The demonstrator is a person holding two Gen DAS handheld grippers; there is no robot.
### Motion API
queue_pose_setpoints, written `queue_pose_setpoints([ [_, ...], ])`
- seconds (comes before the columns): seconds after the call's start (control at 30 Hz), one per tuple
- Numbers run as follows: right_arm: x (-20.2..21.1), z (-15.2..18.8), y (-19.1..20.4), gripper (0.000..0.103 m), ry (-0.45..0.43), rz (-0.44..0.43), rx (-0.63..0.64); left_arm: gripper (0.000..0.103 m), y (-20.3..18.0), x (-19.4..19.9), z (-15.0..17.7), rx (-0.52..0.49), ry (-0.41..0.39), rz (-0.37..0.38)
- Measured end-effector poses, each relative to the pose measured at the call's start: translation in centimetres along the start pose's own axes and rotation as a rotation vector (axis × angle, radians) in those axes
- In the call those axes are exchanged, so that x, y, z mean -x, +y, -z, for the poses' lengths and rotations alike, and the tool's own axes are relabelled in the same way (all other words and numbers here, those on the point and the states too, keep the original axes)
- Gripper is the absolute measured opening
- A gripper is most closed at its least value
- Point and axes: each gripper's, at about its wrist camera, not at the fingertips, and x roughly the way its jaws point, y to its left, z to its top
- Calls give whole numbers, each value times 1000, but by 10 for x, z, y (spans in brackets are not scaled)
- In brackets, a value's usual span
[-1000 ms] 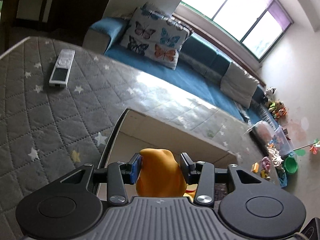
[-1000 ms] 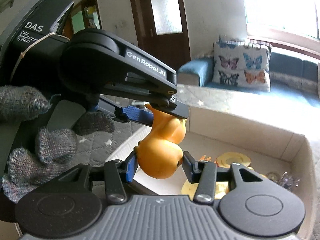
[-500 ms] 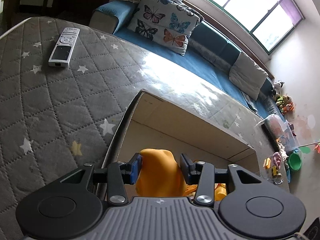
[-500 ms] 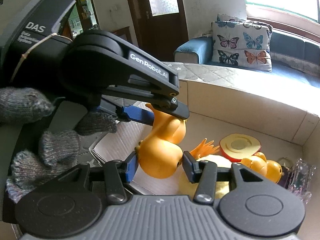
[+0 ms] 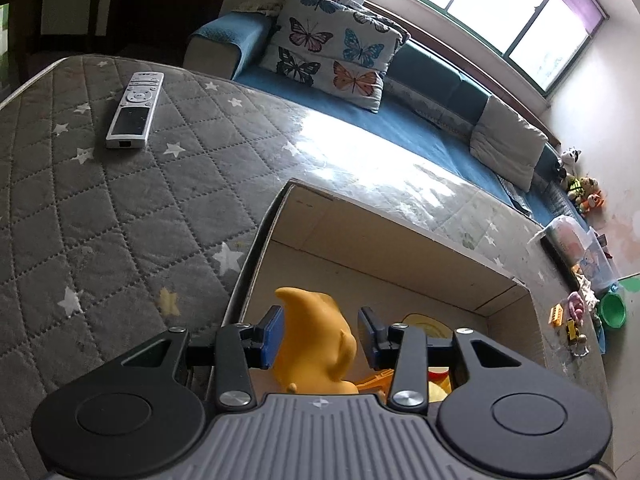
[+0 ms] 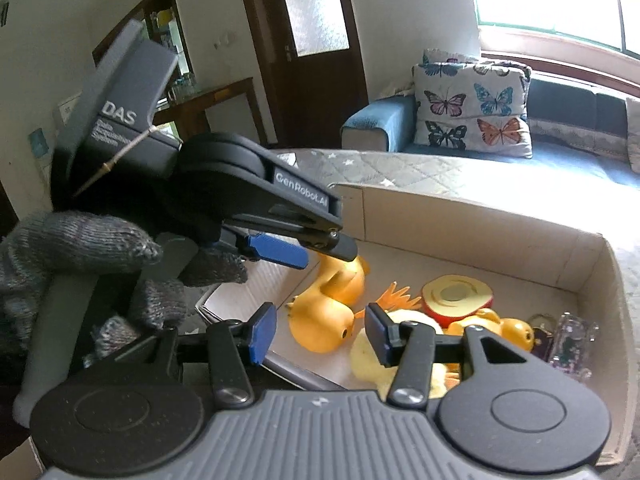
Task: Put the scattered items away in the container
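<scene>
While left gripper (image 5: pixel 320 334) gapes, duck (image 6: pixel 320 330) in box (image 6: pixel 480 236)

Left wrist view: mounted just behind the left gripper (image 5: pixel 320 334), high over the cardboard box (image 5: pixel 400 236), facing down and forward across its near-left corner toward the sofa (image 5: pixel 420 128) beyond the box. Close range to the box; its far wall and left rim are visible.

Right wrist view: mounted behind the right gripper (image 6: pixel 318 334), lower and nearer the box (image 6: pixel 480 232), facing along its interior toward the same sofa, with a door (image 6: pixel 316 32) left of the box.

Shared between views: the box interior, the orange toy (image 5: pixel 316 344) (image 6: pixel 328 312), the butterfly cushion (image 5: pixel 332 60) (image 6: pixel 472 108), the quilted surface (image 5: pixel 120 200) (image 6: pixel 420 168).
</scene>
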Motion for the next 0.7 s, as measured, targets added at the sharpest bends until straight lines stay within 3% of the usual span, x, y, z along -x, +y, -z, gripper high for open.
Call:
queue_pose_setpoints([
  [0.3, 28, 10, -1, 61, -45, 30, 0, 43, -9, 27, 14, -46, -53, -7],
  [0.53, 50, 25, 4, 78, -74, 70, -2, 43, -18, 57, 39, -97, -101, 7],
  [0.7, 63, 39, 6, 84, -84, 84, -22, 43, -24, 78, 61, -121, -139, 17],
])
